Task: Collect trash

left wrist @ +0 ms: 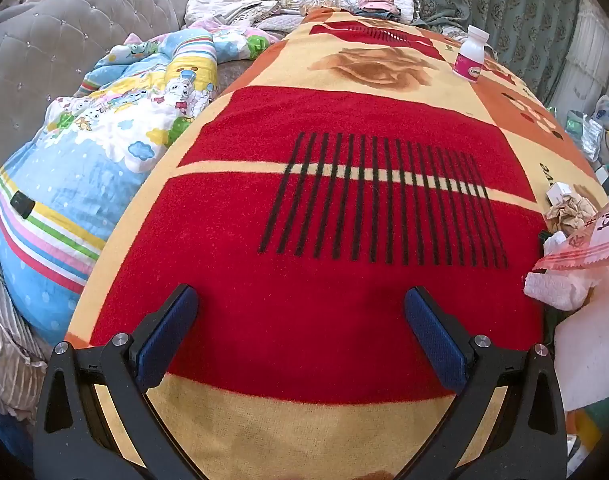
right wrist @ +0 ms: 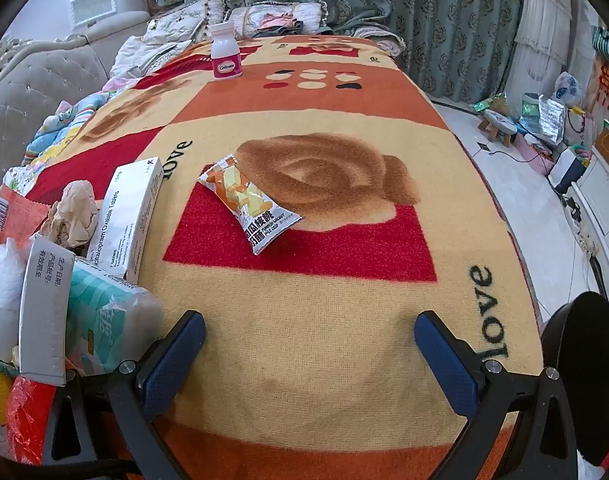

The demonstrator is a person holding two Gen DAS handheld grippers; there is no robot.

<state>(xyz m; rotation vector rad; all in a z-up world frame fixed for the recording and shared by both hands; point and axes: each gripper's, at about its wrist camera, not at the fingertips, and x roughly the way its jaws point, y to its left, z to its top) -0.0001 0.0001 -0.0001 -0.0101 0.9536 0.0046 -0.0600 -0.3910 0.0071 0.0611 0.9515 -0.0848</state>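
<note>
Both our grippers hung tilted downward over the patterned blanket point(left wrist: 344, 340), empty: left gripper point(left wrist: 300, 312) spread wide, right gripper point(right wrist: 310, 338) likewise. Only the right view showed us the snack wrapper point(right wrist: 248, 204) lying ahead, a tablet box point(right wrist: 128, 216), crumpled paper point(right wrist: 72, 212); both showed the pill bottle point(left wrist: 470, 56) far off.

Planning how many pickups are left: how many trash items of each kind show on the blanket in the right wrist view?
Snack wrapper: 1
Pill bottle: 1
Cardboard boxes: 2 (tablet box, white box)
Crumpled paper: 1
Tissue pack: 1
Total: 6
</note>
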